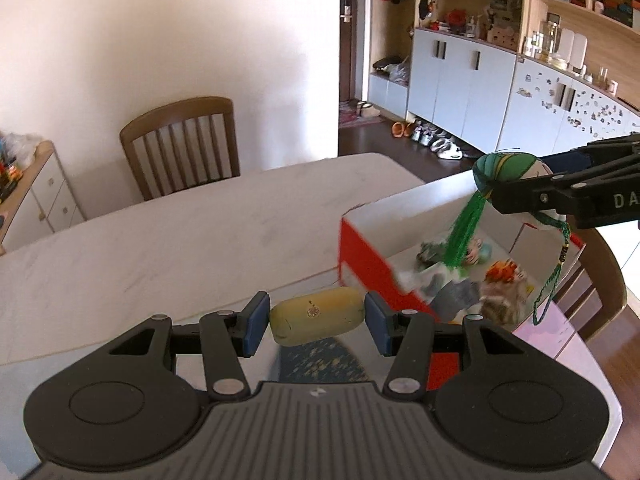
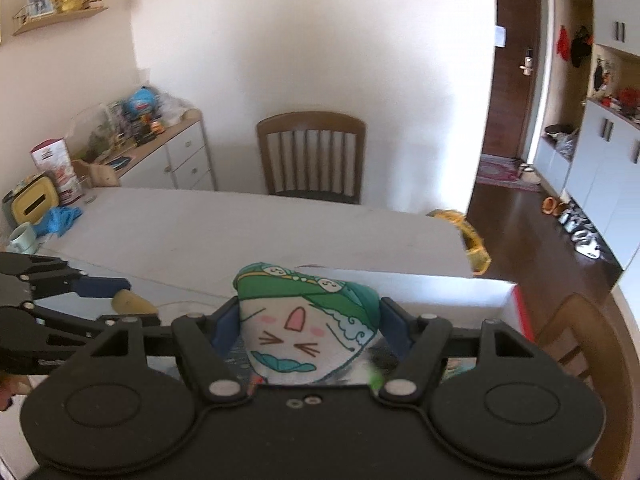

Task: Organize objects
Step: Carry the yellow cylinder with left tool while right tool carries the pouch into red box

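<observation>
Both hands are in the carrying step, I judge: each gripper has one thing lifted above the table and the box is the likely goal. The left gripper (image 1: 316,322) has its jaws pinching a small yellow-green oval case with a tiny flower mark (image 1: 316,320), one blue pad on each short end, and the case hangs in the air over the pale marble-like table (image 1: 180,240), just to the left of the box. The right gripper (image 2: 310,326) has its jaws pinching a soft white fabric charm with a cartoon face and green headscarf (image 2: 308,320) by its two sides; in the left wrist view this charm (image 1: 508,168) is above the far right part of the box, and its green tassel (image 1: 464,228) and a thin beaded cord hang down toward the inside. The white cardboard box with a red side (image 1: 360,256) stands open at the right end of the table, and it already holds several small toys or figures (image 1: 468,276), which are blurred, so I cannot name them. The next move calls for bringing each thing over the open top, lowering it among the toys, and only then spreading the jaws; the tassel could catch on the box wall, so the descent should be slow
</observation>
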Tool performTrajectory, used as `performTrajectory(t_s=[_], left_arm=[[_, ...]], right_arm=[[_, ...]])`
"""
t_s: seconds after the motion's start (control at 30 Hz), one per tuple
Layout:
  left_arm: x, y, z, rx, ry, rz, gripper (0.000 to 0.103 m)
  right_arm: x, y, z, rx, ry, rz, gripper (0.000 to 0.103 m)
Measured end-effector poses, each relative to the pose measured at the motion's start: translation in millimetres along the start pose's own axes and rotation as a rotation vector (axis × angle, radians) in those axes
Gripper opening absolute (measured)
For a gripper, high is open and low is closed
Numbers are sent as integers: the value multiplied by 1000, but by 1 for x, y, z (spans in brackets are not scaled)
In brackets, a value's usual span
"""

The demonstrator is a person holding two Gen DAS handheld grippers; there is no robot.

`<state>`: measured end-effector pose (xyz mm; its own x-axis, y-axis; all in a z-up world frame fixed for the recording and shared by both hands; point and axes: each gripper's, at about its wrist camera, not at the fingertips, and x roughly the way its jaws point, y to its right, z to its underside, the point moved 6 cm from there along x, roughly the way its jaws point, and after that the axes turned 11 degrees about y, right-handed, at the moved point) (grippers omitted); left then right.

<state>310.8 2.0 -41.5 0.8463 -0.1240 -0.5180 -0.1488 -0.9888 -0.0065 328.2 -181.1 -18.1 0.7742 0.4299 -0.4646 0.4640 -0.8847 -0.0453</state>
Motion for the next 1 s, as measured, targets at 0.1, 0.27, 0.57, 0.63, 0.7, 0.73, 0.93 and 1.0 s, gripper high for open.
performTrajectory(t_s=[0.1, 0.27, 0.57, 0.63, 0.7, 0.73, 0.93, 1.0], left_arm=[[6, 19, -10, 20, 6, 11, 51], [23, 49, -25, 48, 10, 33, 51], [71, 96, -37, 77, -18, 72, 51], [84, 105, -38, 86, -31, 74, 51], [95, 112, -36, 90, -43, 72, 51], [103, 115, -36, 92, -52, 67, 51], [133, 129, -30, 92, -87, 55, 51], [142, 133, -28, 92, -98, 50, 51]], right_arm=[[-1, 19, 2, 1, 6, 20, 70], [3, 53, 8, -3, 1, 53, 70], [19, 100, 39, 20, -40, 93, 70], [24, 105, 48, 16, -54, 98, 70], [28, 108, 55, 2, -64, 103, 70], [30, 108, 58, -10, -68, 109, 70], [41, 107, 79, -41, -112, 87, 71], [44, 107, 89, -47, -133, 77, 71]])
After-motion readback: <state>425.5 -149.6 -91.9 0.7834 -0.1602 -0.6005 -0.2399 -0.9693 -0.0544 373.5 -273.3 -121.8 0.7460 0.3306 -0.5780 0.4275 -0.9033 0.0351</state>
